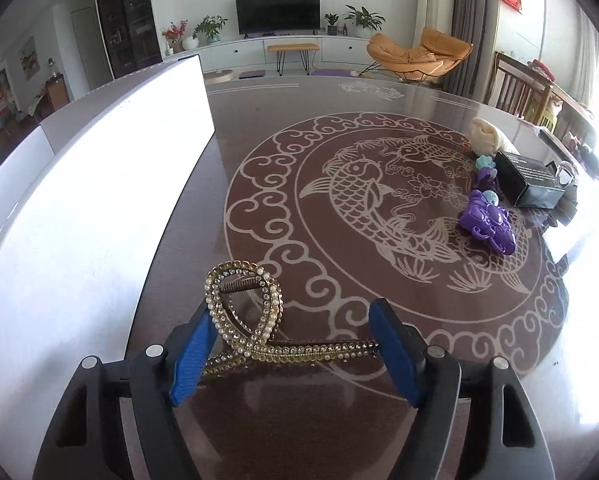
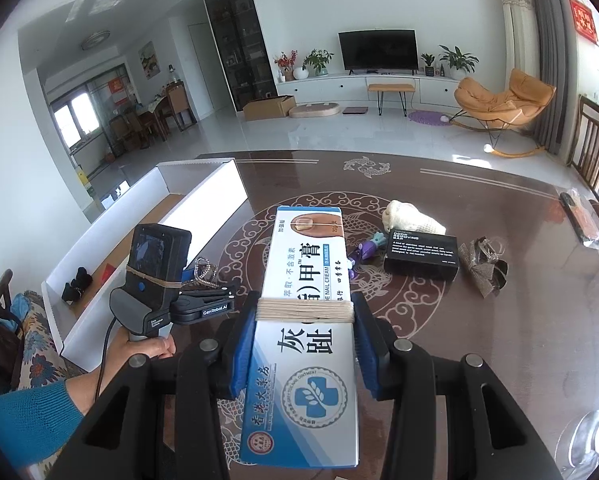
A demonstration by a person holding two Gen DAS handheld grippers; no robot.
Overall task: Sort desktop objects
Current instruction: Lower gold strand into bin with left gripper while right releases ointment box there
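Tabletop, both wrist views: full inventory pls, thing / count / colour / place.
hair clip: 1, gold with pearls and rhinestones, between the left gripper's pads, beside the white box
nail cream box: 1, white and blue, string wound round it, in the right gripper
white box: 1, open, long, left edge of table; small dark items inside
black box: 1, black with white print, right part of table
purple toy: 1, purple with teal bits, on the table by the black box
cream pouch: 1, off-white, behind the black box
mesh bow: 1, grey-brown, right of the black box
table: 1, dark brown, glossy, fish pattern
left gripper: black, blue pads
right gripper: black, blue pads
hand: 1, teal sleeve, holds the left gripper's handle
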